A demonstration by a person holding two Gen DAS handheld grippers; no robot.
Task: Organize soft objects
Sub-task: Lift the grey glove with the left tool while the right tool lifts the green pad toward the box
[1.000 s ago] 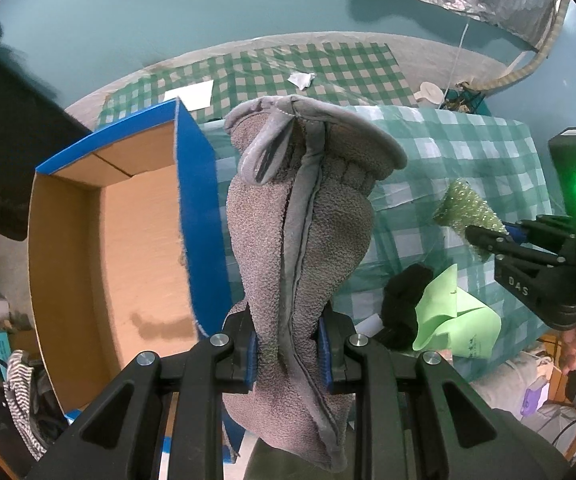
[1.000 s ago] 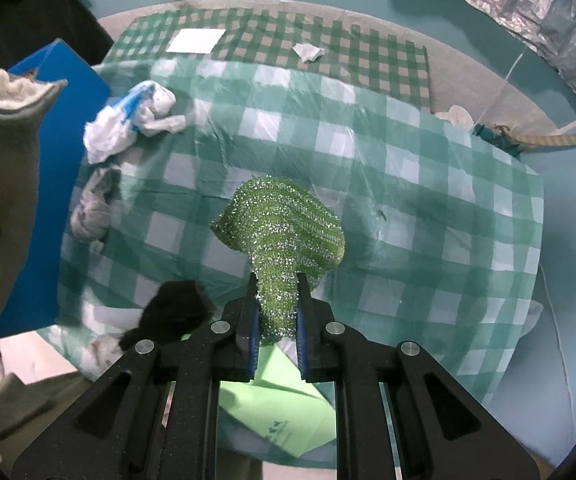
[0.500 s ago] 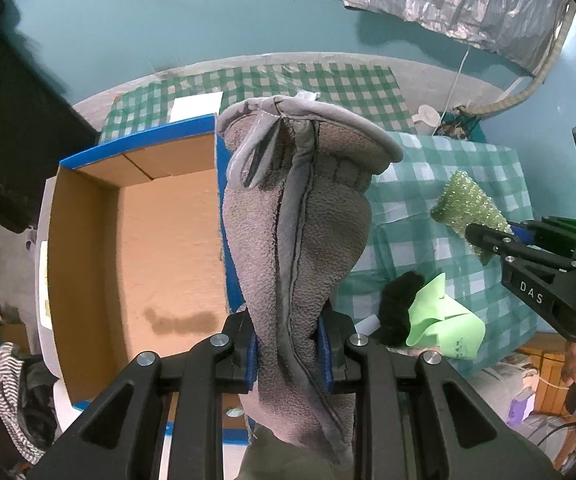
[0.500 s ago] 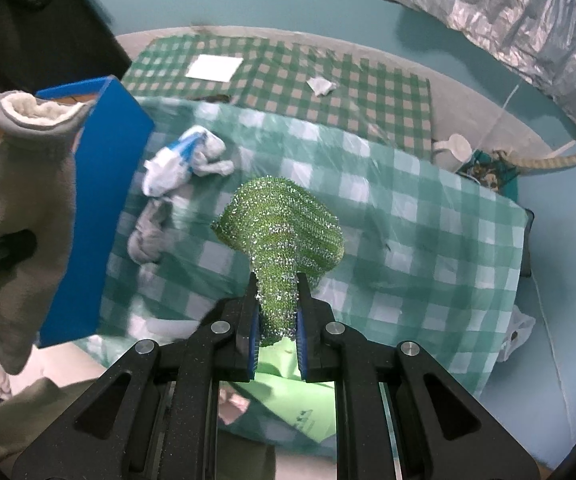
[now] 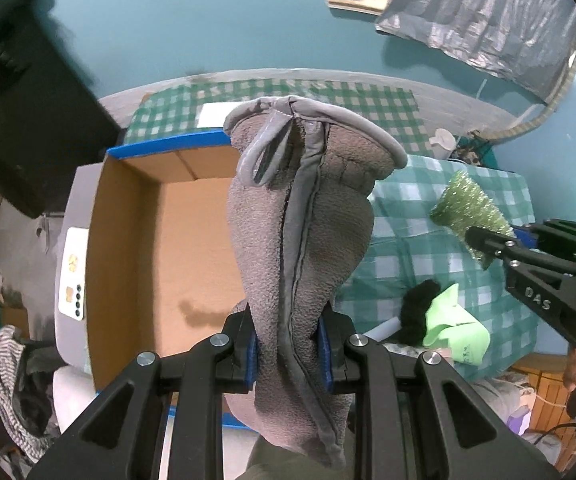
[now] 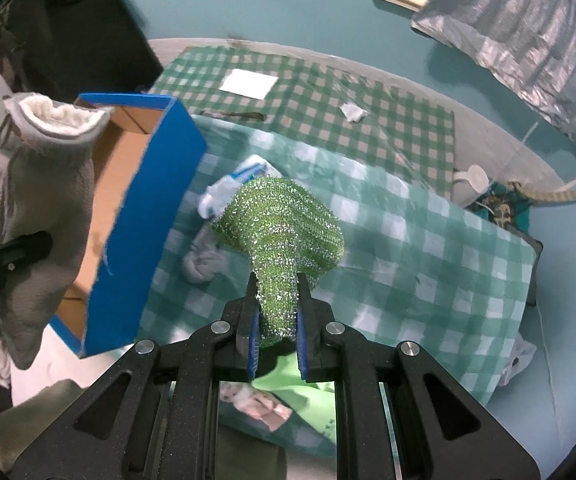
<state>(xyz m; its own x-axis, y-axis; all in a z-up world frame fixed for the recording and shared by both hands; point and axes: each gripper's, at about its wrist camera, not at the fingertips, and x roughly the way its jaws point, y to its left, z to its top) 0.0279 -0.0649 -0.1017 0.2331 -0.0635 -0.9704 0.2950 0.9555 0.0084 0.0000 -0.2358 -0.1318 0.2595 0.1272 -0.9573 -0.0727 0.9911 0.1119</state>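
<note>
My left gripper (image 5: 289, 346) is shut on a grey fleece slipper sock (image 5: 303, 216) and holds it up over the right part of an open cardboard box with blue outer walls (image 5: 128, 240). The sock (image 6: 40, 208) and the box (image 6: 148, 216) also show at the left of the right wrist view. My right gripper (image 6: 276, 324) is shut on a sparkly green scrubber cloth (image 6: 284, 232) held above the green checked table (image 6: 427, 264). The scrubber (image 5: 467, 212) shows at the right of the left wrist view.
On the table lie a white and blue cloth (image 6: 240, 184), a grey crumpled cloth (image 6: 204, 264), a black soft item (image 5: 417, 308) and a light green paper bag (image 5: 453, 328). A checked mat (image 6: 327, 100) with white paper (image 6: 250, 82) lies on the floor beyond.
Both grippers have risen and drawn back, so table and box look smaller. The sock has moved left, from beside the box wall to over the box.
</note>
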